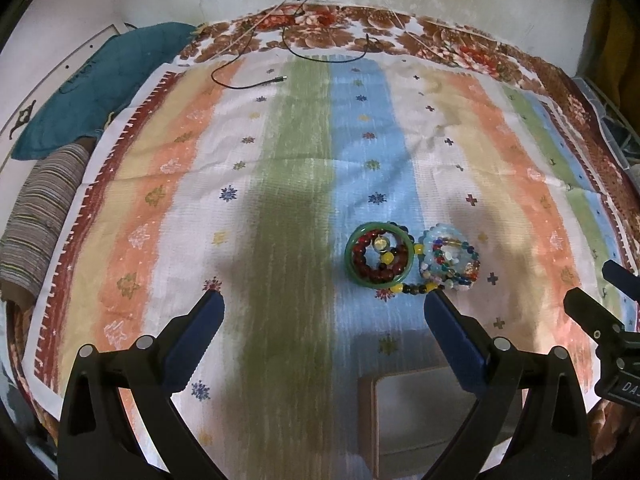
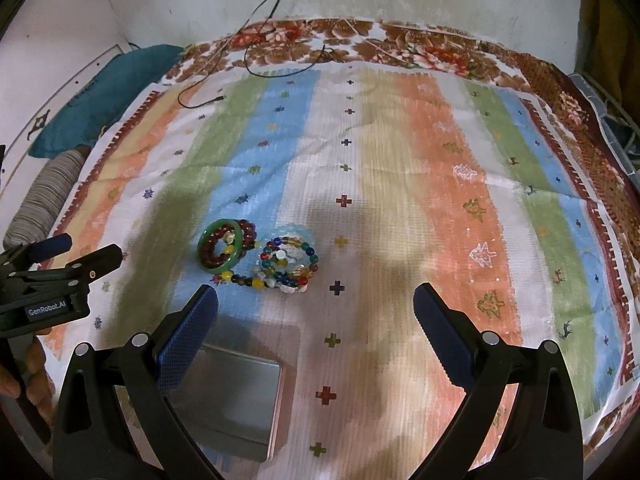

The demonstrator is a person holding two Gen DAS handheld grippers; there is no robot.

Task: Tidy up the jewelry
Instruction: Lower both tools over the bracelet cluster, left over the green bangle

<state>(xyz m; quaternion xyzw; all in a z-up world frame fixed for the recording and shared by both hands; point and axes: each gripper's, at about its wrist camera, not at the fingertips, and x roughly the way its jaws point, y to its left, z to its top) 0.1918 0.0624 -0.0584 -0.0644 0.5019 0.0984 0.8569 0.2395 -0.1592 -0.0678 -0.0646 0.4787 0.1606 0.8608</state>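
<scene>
Nearest, an empty tin box (image 2: 236, 396) waits. Both grippers, left gripper (image 1: 324, 306) and right gripper (image 2: 316, 300), spread wide, hold nothing. Pinch the green bangle (image 2: 220, 249) by its rim, mid-cloth.

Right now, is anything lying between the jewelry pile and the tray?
Nothing visible does. Only bare striped cloth separates the jewelry pile from the tray. Both grippers hang above it, jaws open: left gripper, right gripper.

Striped cloth (image 1: 280, 184) on bed carries bracelets (image 1: 412, 258), tin (image 2: 236, 400).
</scene>
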